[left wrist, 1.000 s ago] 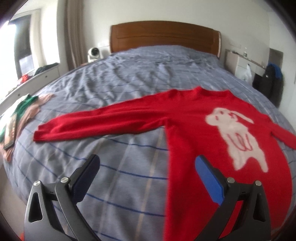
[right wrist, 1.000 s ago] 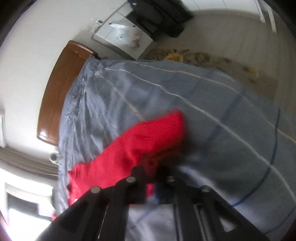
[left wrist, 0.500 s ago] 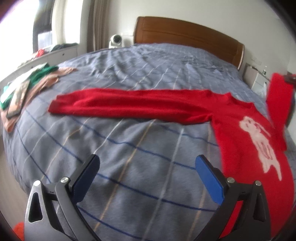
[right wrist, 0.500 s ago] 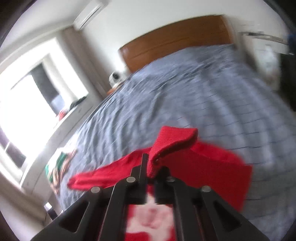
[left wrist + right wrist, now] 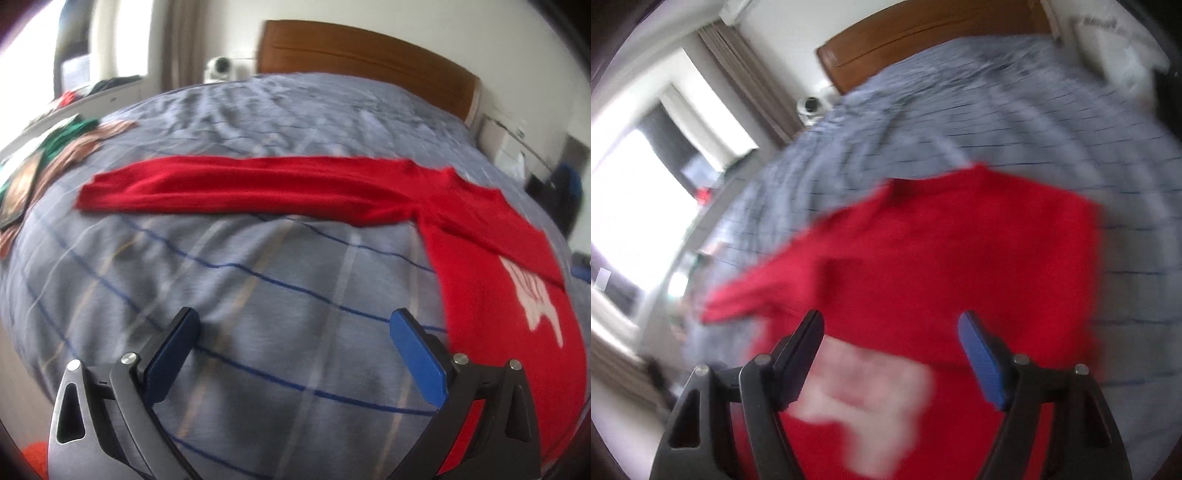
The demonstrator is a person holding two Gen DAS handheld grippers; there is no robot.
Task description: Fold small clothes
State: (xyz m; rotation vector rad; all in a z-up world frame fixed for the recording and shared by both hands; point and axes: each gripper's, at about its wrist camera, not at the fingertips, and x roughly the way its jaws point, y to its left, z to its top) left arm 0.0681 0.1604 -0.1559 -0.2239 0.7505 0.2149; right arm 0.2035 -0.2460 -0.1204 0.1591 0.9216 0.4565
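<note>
Through your left wrist camera, the red knitted sweater with a white animal motif [image 5: 491, 251] lies flat on the bed with the grey-blue checked cover [image 5: 258, 280]. One long sleeve [image 5: 236, 188] stretches straight out to the left. The other sleeve is already laid diagonally across the chest, partly covering the motif. Your left claw [image 5: 291, 334] hangs over bare cover just beside the sweater's near edge, its blue-padded jaws wide apart, holding nothing and touching nothing. The risk here: the stretched sleeve is long and its cuff lies far from the body, so if you pinch too little knit at the cuff, or catch the bed cover with it, the sleeve will sag or drag the cover and the fold will land crooked. A pile of green and tan clothes [image 5: 55, 147] sits at the left edge, near that cuff; a low sweep could catch it.

Through your right wrist camera, badly blurred, the sweater [image 5: 960, 266] fills the middle, with the folded sleeve lying across it above the white motif. Your right claw [image 5: 890, 325] has just been opening; its jaws stand well apart over the chest, and nothing is between them. I judge the sleeve freshly released. If you pull away low across the knit, a pad could snag the loose sleeve and undo that fold.
</note>
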